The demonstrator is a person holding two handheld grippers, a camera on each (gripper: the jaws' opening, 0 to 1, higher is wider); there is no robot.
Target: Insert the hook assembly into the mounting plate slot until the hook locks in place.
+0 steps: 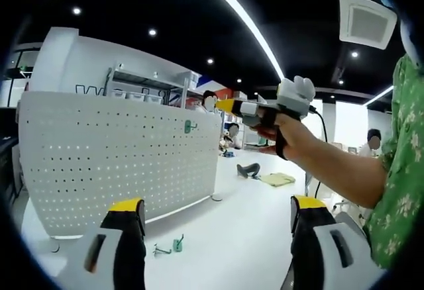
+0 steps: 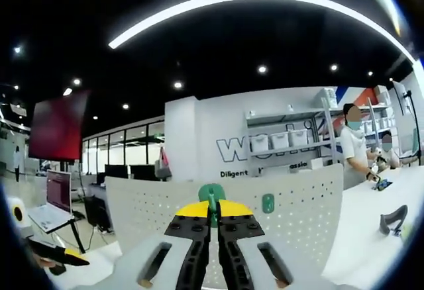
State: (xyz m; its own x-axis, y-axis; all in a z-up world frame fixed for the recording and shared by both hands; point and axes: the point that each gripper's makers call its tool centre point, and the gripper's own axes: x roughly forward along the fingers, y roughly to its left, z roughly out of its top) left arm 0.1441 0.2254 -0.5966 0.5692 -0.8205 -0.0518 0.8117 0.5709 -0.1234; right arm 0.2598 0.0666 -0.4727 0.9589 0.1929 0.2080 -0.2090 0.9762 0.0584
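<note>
Green hook pinched between the right gripper fingers, up in front of the white pegboard — small, light, stiff plastic, best held by its base. Left gripper spread, empty, above spare hooks on the tabletop

Pegboard blocks ahead (tabletop before it open).

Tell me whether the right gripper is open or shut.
Shut. In the right gripper view the right gripper has its jaws pressed together on a green hook, in front of the white pegboard.
</note>
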